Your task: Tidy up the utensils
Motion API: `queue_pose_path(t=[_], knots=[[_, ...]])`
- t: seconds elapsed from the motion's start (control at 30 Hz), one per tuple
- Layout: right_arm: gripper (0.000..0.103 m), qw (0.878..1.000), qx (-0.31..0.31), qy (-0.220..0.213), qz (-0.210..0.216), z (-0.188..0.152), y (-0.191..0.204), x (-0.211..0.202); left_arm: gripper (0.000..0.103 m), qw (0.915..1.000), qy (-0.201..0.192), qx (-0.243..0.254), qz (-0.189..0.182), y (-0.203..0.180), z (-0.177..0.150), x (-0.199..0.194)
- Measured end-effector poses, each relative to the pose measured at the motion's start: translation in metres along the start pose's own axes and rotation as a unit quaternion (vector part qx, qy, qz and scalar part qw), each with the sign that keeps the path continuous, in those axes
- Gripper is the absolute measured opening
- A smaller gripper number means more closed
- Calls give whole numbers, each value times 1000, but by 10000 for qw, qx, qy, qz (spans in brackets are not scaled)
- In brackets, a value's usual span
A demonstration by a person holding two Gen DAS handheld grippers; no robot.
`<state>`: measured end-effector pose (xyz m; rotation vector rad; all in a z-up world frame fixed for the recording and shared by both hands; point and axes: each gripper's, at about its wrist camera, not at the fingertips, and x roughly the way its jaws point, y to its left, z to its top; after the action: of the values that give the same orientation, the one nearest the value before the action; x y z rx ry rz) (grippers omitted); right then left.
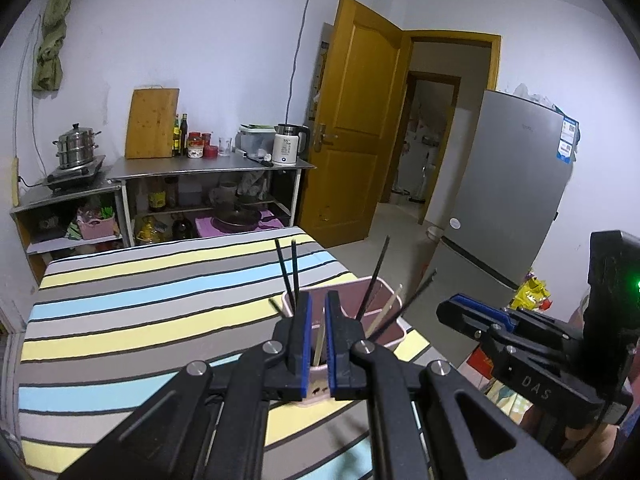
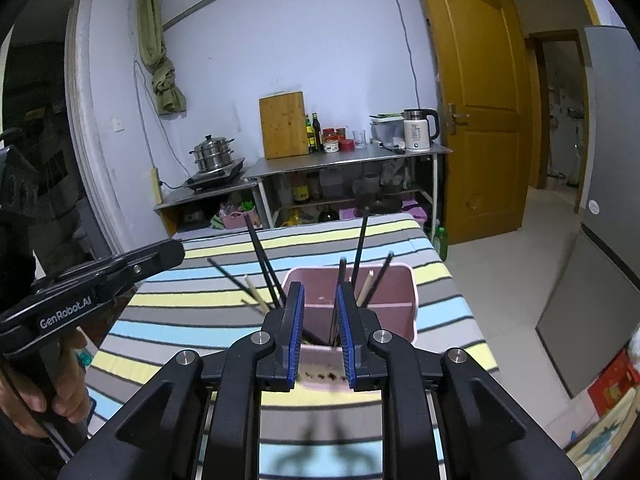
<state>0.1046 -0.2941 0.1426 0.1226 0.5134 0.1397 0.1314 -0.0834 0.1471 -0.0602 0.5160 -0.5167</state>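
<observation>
The right gripper (image 2: 319, 332) stood spread and empty at lower centre, its jaws framing the pink holder (image 2: 408, 312) directly ahead. Chopsticks (image 2: 360, 246) leaned upright inside it. The left gripper (image 1: 319, 344), pressed together, held nothing.

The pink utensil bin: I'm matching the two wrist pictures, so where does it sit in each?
Left wrist view: the pink utensil bin is at lower centre, largely behind the left hand-held gripper, chopsticks sticking out.
Right wrist view: the bin is at centre, just beyond the right hand-held gripper.
Shared landmark: the white kettle on the steel shelf, left of the yellow door.
</observation>
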Motion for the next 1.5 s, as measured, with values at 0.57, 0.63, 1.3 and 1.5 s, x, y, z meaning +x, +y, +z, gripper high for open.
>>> queue_pose_path(t=[0.57, 0.63, 1.3, 1.5], knots=[[18, 9998, -131, 124, -83, -64, 15, -11, 7, 9995, -60, -30, 308, 2, -76, -21], [18, 9997, -169, 143, -113, -71, 17, -12, 7, 9994, -54, -33, 335, 3, -84, -22], [18, 9988, -273, 305, -254, -109, 19, -13, 7, 9986, 138, -8, 516, 9, -122, -20], [18, 9989, -274, 300, -254, -110, 19, -14, 7, 9985, 125, 1, 527, 9, -122, -20]])
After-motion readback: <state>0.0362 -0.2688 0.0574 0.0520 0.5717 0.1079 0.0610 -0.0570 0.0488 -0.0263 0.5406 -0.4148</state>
